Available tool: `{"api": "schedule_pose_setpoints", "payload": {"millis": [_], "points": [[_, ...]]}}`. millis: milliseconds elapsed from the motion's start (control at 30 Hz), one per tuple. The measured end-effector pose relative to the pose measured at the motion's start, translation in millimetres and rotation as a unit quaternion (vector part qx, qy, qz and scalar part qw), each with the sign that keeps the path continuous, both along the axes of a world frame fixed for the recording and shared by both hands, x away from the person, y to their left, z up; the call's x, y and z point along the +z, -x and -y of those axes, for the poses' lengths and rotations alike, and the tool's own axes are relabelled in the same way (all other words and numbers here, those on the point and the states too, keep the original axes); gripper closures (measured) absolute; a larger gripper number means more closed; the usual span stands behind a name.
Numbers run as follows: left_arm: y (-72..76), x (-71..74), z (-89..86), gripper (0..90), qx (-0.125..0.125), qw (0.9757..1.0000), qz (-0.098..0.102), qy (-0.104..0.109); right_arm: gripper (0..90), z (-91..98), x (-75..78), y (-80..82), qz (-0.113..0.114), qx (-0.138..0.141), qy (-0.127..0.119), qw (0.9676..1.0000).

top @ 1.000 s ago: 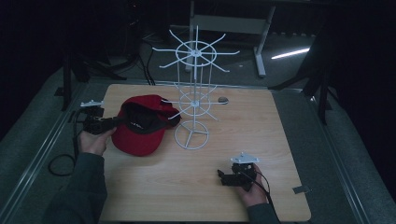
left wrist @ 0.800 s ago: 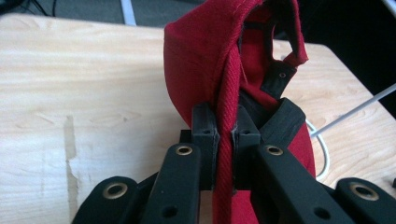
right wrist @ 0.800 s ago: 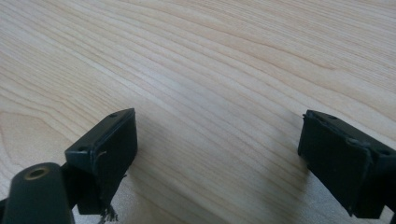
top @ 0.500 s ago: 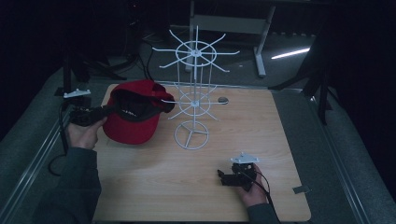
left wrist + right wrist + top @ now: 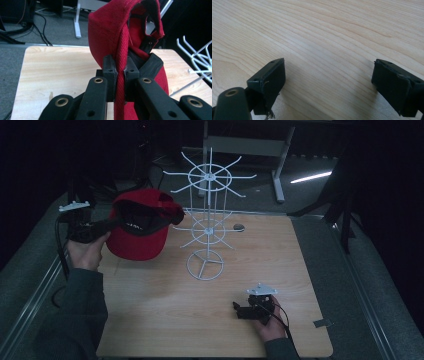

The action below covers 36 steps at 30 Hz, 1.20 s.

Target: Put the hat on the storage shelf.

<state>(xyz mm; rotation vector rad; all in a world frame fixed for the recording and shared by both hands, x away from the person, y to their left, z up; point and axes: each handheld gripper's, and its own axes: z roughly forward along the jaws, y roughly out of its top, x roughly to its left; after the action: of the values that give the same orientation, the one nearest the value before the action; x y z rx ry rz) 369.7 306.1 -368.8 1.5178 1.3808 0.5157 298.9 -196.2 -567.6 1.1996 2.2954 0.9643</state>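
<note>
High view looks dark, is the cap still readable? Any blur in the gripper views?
High view: dim, surroundings near black, yet the red cap and white wire rack read clearly. Left gripper view: well lit, cap brim sharp, background soft. Right gripper view: bright table, soft shadows beside the jaws.

The small dark disc [image 5: 239, 226] behind the wire rack [image 5: 206, 227] is unidentifiable.

Left tongs [image 5: 112, 222] raised, jaws clamped tight, right tongs [image 5: 239, 310] resting low, jaws wide

High view: dim, dark surroundings, tabletop [image 5: 300, 265] evenly lit, bright floor streak beyond far-right corner. Gripper views: brighter; near jaws soft-focused; shadows beneath.
</note>
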Motion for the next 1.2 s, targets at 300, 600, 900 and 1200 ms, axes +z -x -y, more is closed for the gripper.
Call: {"api": "schedule_pose_setpoints", "payload": {"millis": [300,600,900,1200], "points": [[-5.8,21.4,8.2,84.6,0.002,0.9997,0.016,-0.017,11.7,0.0,0.1,0.0,0.0,0.0,0.0,1.0],[-9.2,38.5,15.6,84.6,0.003,0.9993,0.033,-0.016,11.7,0.0,0.0,0.0,0.0,0.0,0.0,1.0],[-10.2,56.8,19.6,84.6,0.007,0.9986,0.052,-0.002,11.7,0.0,0.0,0.1,0.0,0.0,0.0,1.0],[-11.4,73.2,25.7,84.5,0.005,0.9976,0.069,0.01,11.7,0.0,0.1,0.1,-0.001,-0.001,0.0,1.0]]}}
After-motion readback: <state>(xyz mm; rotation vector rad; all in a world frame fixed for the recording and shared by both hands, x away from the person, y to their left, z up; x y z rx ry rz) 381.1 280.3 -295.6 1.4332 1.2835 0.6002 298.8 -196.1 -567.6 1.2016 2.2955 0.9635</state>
